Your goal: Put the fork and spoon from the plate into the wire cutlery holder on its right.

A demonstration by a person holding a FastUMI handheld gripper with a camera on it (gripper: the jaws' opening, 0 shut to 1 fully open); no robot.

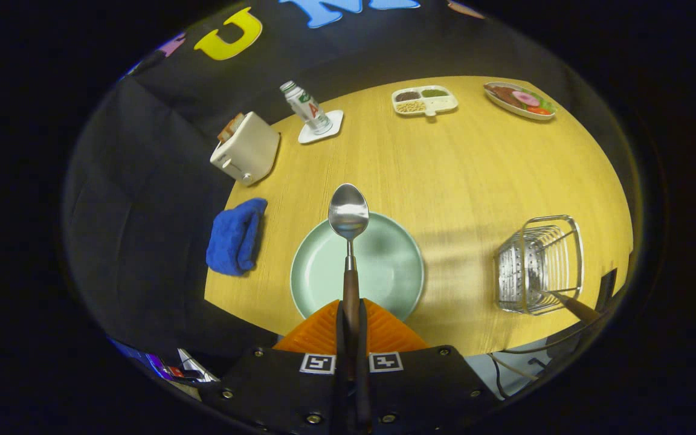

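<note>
Spoon [348, 225] pinched by claw [351, 320] above plate [324, 266]; next, carry right to wire cutlery holder [538, 266].

gripper [351, 314] clamps spoon [348, 241] above plate [384, 266]; holder [538, 266] — right
</note>
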